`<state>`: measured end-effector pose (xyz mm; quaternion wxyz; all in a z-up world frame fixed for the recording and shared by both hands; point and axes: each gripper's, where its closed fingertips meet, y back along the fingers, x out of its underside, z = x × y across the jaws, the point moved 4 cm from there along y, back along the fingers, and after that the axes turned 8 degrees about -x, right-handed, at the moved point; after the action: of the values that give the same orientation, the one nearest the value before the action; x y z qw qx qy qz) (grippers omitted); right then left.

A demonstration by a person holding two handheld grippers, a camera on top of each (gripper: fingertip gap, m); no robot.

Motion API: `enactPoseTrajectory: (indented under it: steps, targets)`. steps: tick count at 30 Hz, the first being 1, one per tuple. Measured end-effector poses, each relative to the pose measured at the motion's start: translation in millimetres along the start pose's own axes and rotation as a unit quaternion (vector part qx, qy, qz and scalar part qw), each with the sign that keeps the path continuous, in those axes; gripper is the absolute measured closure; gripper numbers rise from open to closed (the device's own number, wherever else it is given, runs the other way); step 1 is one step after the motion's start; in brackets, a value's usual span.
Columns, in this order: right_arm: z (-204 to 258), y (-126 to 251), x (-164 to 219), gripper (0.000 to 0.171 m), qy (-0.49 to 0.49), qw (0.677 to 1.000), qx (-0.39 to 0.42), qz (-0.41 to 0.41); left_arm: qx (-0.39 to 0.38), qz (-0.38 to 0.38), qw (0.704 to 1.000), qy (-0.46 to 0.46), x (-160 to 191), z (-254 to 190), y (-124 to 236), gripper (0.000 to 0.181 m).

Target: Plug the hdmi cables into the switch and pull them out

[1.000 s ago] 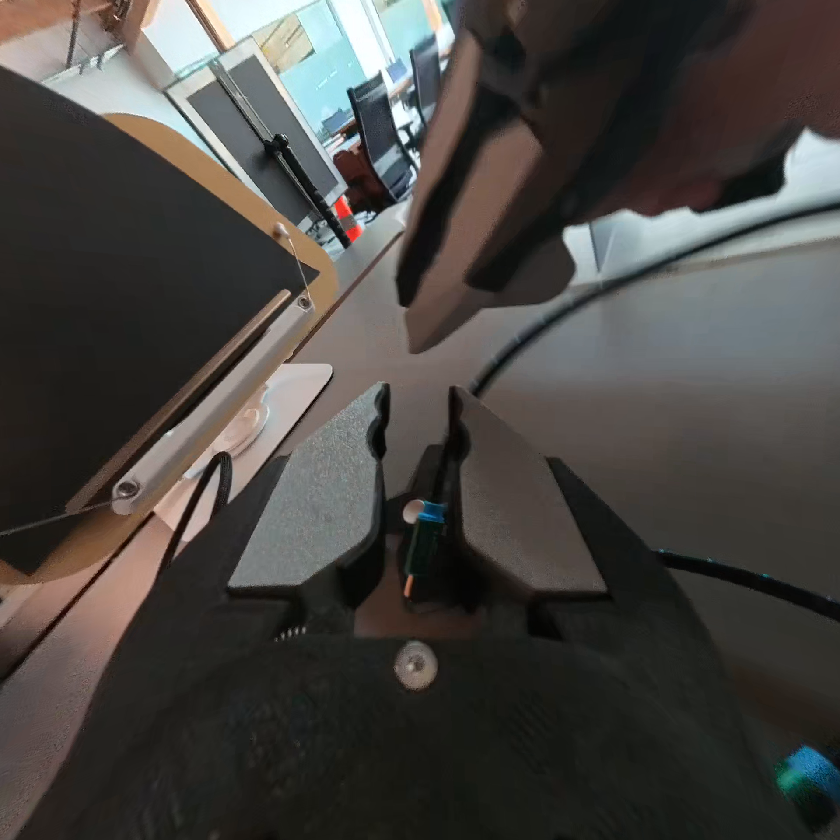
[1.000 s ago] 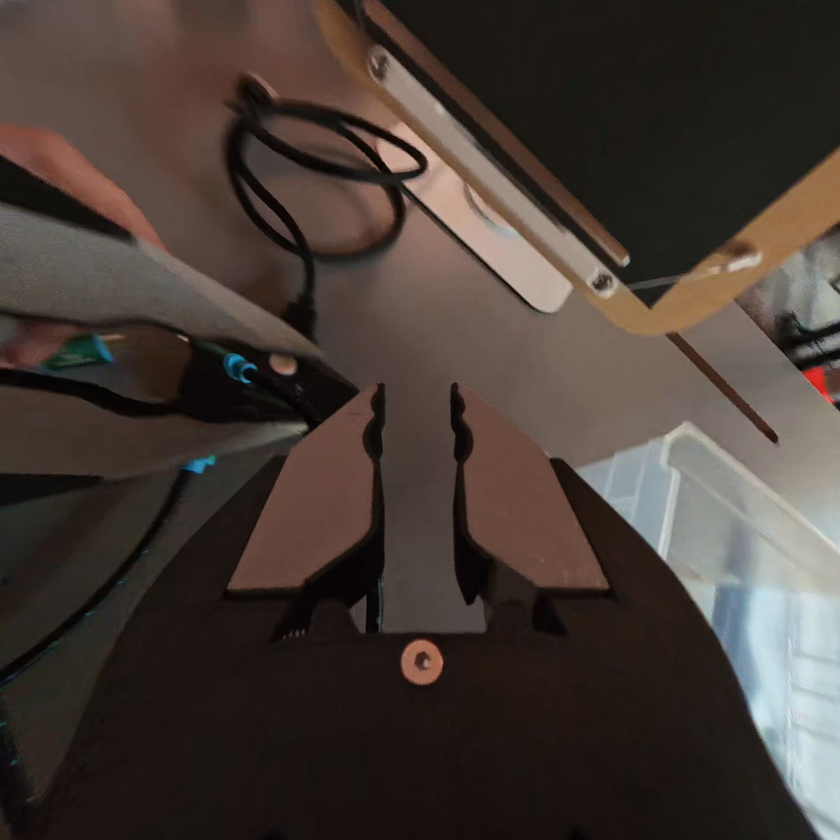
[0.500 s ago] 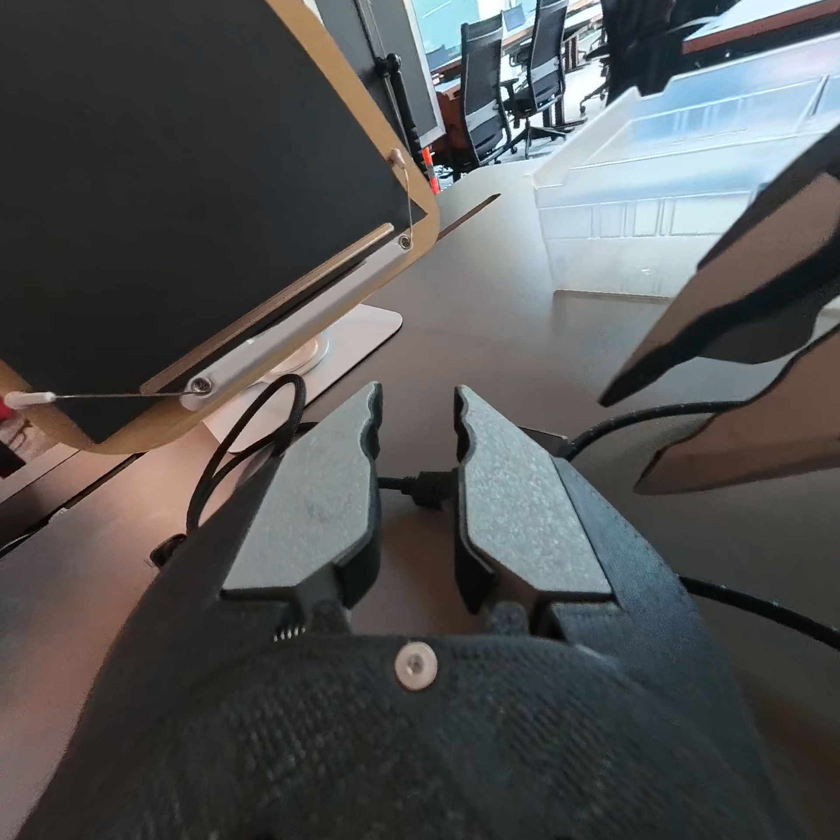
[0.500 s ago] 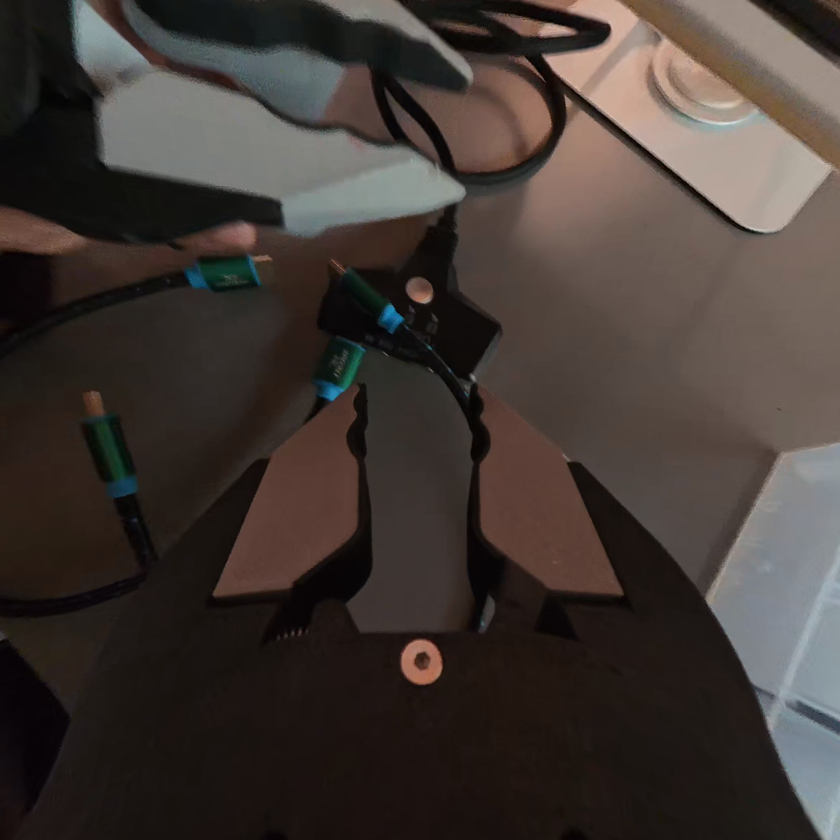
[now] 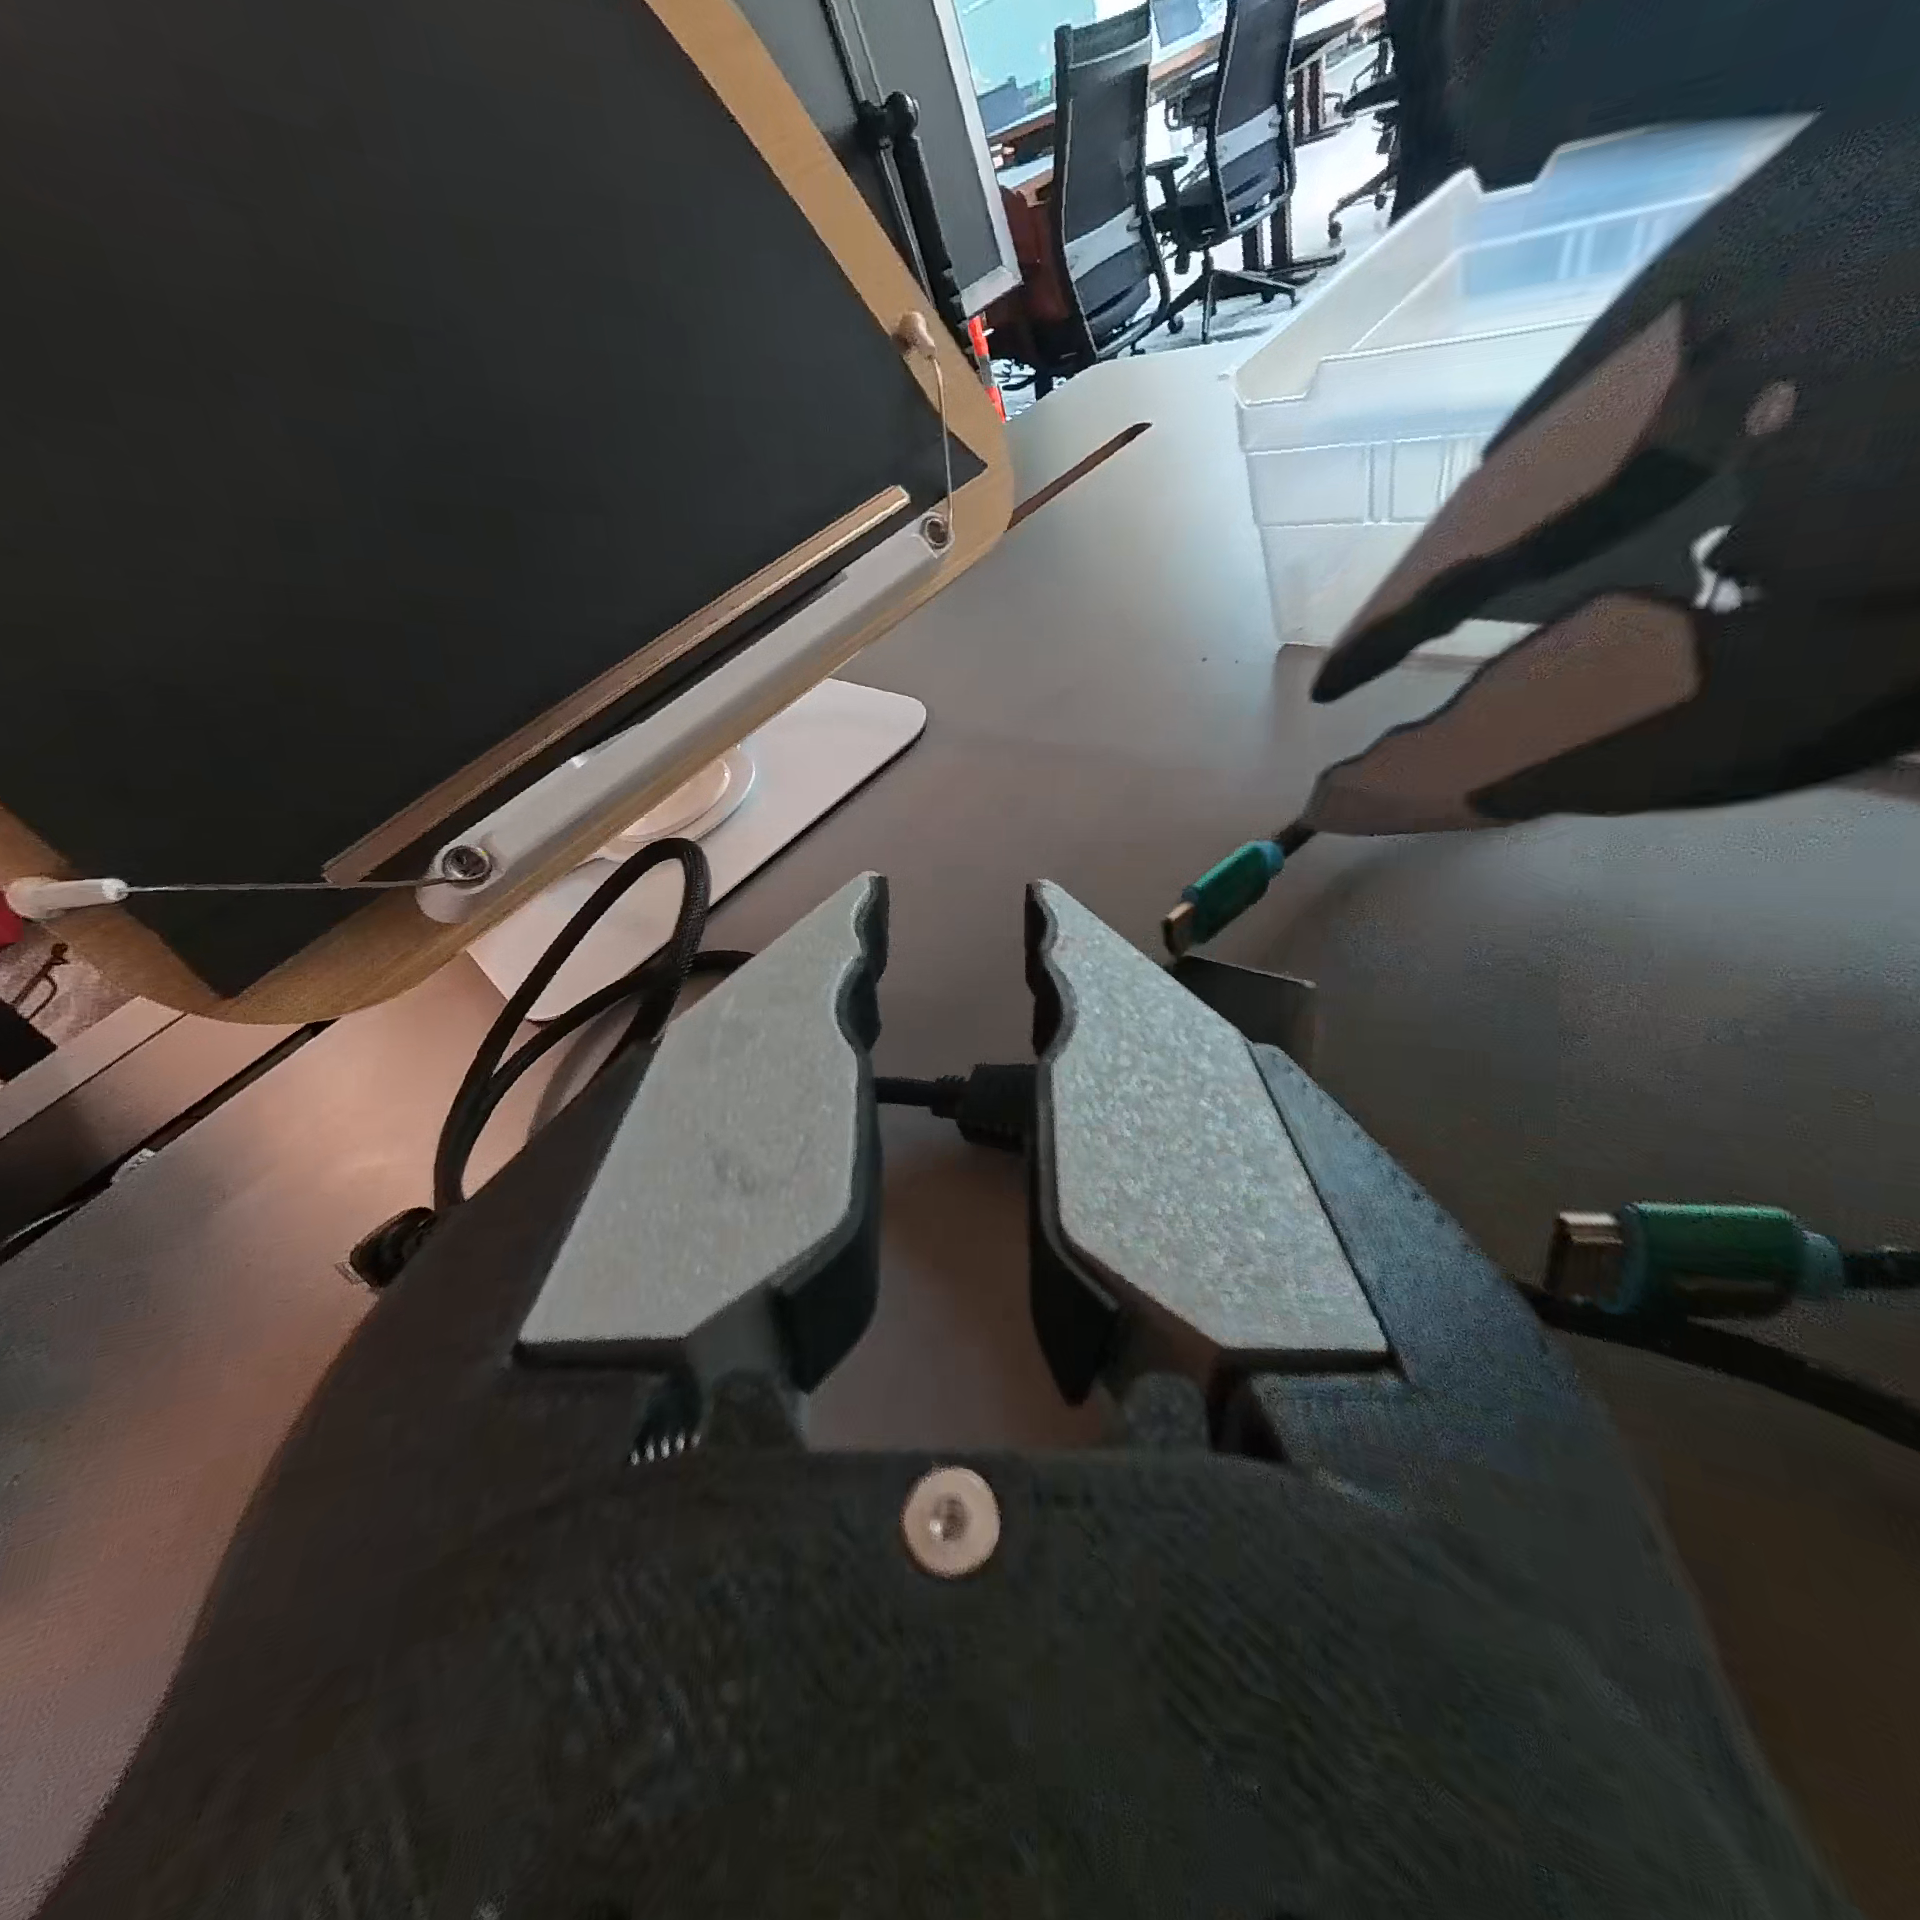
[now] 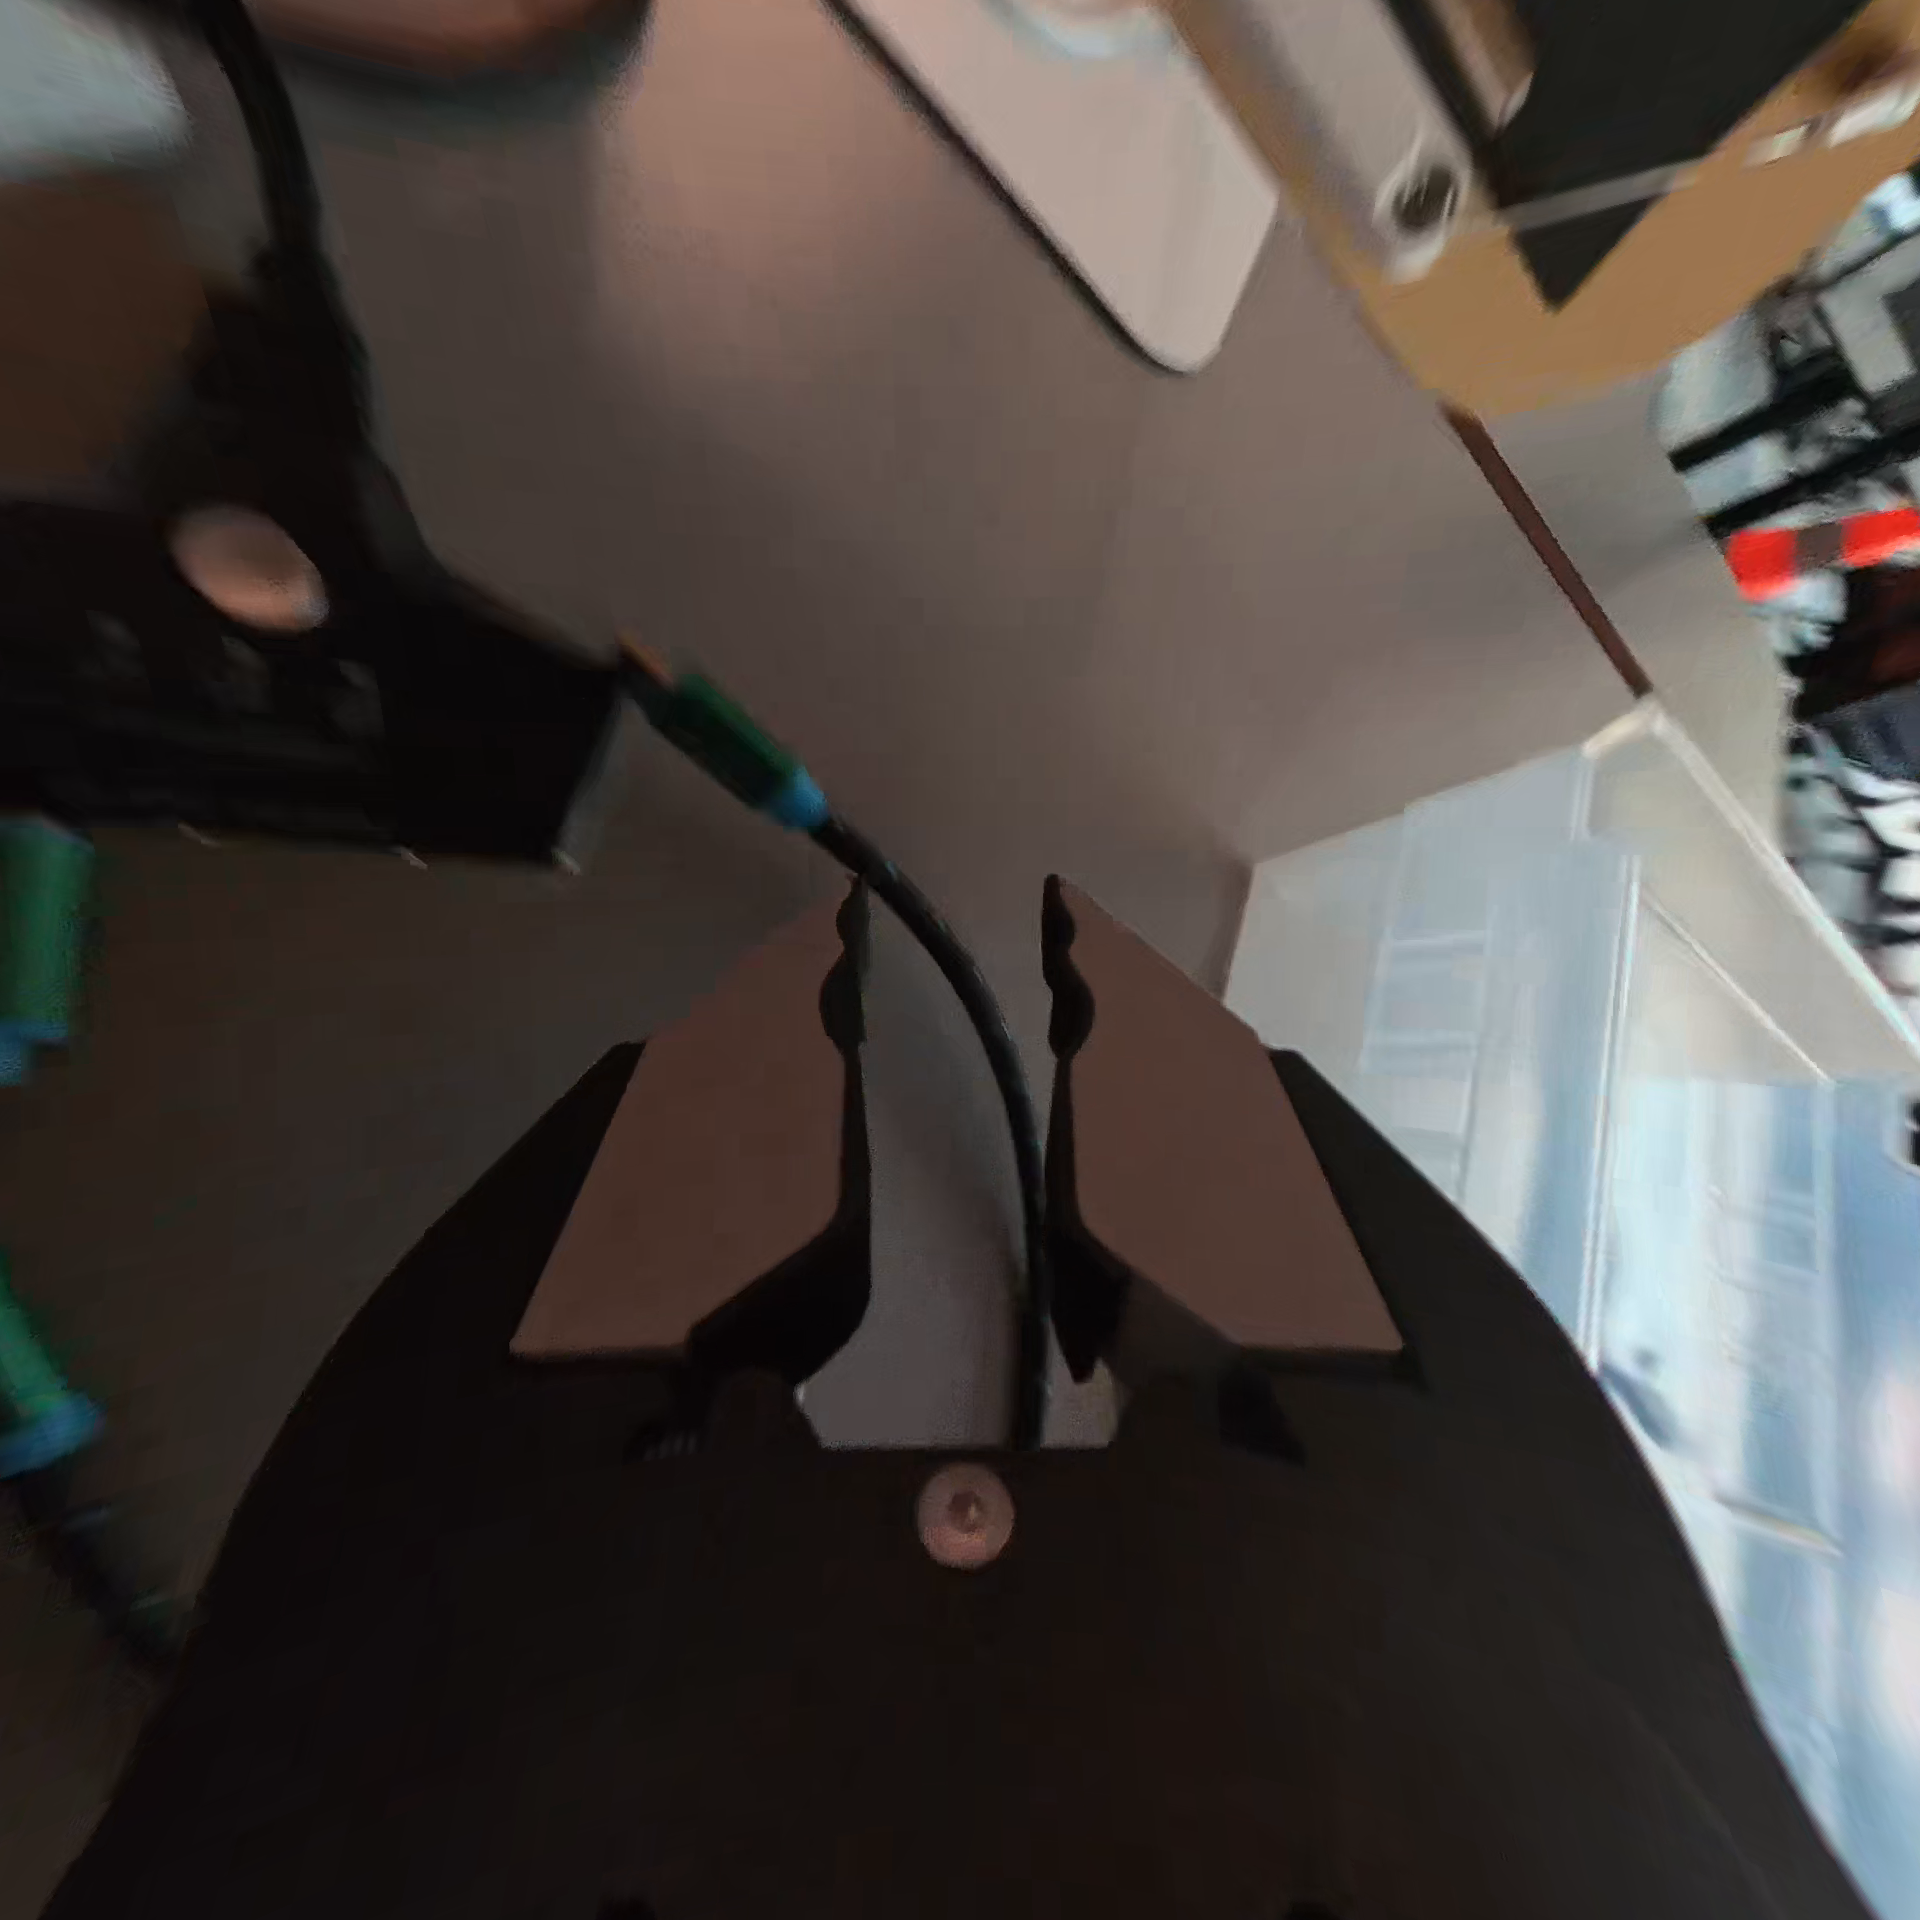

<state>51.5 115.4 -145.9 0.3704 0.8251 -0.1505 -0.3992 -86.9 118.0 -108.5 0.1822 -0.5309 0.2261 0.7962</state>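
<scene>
The left gripper (image 5: 956, 935) hangs low over the grey table (image 5: 1091, 644), its fingers a little apart and holding nothing, pointed at a black plug (image 5: 987, 1107) on the near side of the switch (image 5: 1242, 1003). The right gripper (image 6: 951, 904) tilts down from the right, fingers parted, with a black cable (image 6: 997, 1039) running loose between them; whether it grips it cannot be told. That cable's green HDMI plug (image 6: 727, 732) hovers at the switch's (image 6: 260, 707) right edge, tip just beside it. Another green plug (image 5: 1704, 1262) lies near right.
</scene>
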Motion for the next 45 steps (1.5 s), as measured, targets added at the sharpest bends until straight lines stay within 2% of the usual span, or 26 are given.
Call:
enactPoseTrajectory:
  steps: [3,7,12,16,22,28,33,36,41,45]
  targets:
    - [7.9,6.1,-39.7,0.138,-0.052,0.989,-0.106,-0.092,-0.004,-0.002,1.0,0.009,-0.8,3.2,-0.1,0.158]
    - [15.7,-0.9,-80.5,0.13,-0.099,0.955,-0.218,-0.175,-0.008,0.007,1.0,0.002,3.8,4.4,-2.5,0.158]
    - [13.6,-18.0,-94.3,0.131,-0.093,0.933,-0.215,-0.274,-0.004,0.023,1.0,-0.018,11.1,0.0,-6.7,0.158]
    - [11.2,-8.8,-95.3,0.135,-0.083,0.922,-0.201,-0.32,0.015,0.015,1.0,0.003,11.0,-4.6,-7.6,0.158]
    - [12.7,-3.8,-93.5,0.135,-0.098,0.919,-0.202,-0.323,0.006,0.016,1.0,0.014,11.9,0.0,-7.5,0.16]
    - [16.5,-18.7,-89.2,0.137,-0.081,0.932,-0.188,-0.298,0.004,0.014,1.0,0.025,11.5,2.0,-7.4,0.162]
    - [26.3,-23.8,-89.7,0.136,-0.088,0.93,-0.216,-0.284,0.004,-0.044,0.999,0.029,-1.3,1.0,-1.5,0.164]
    - [30.0,-22.7,-90.7,0.133,-0.089,0.928,-0.225,-0.282,-0.004,-0.053,0.998,0.028,-4.6,4.8,0.5,0.164]
    - [34.5,-26.6,-86.9,0.107,-0.11,0.923,-0.26,-0.261,-0.017,-0.048,0.998,0.039,-2.7,13.6,0.7,0.165]
    - [30.9,-25.9,-85.2,0.106,-0.123,0.918,-0.269,-0.263,-0.023,-0.044,0.998,0.036,-1.0,14.4,-0.3,0.166]
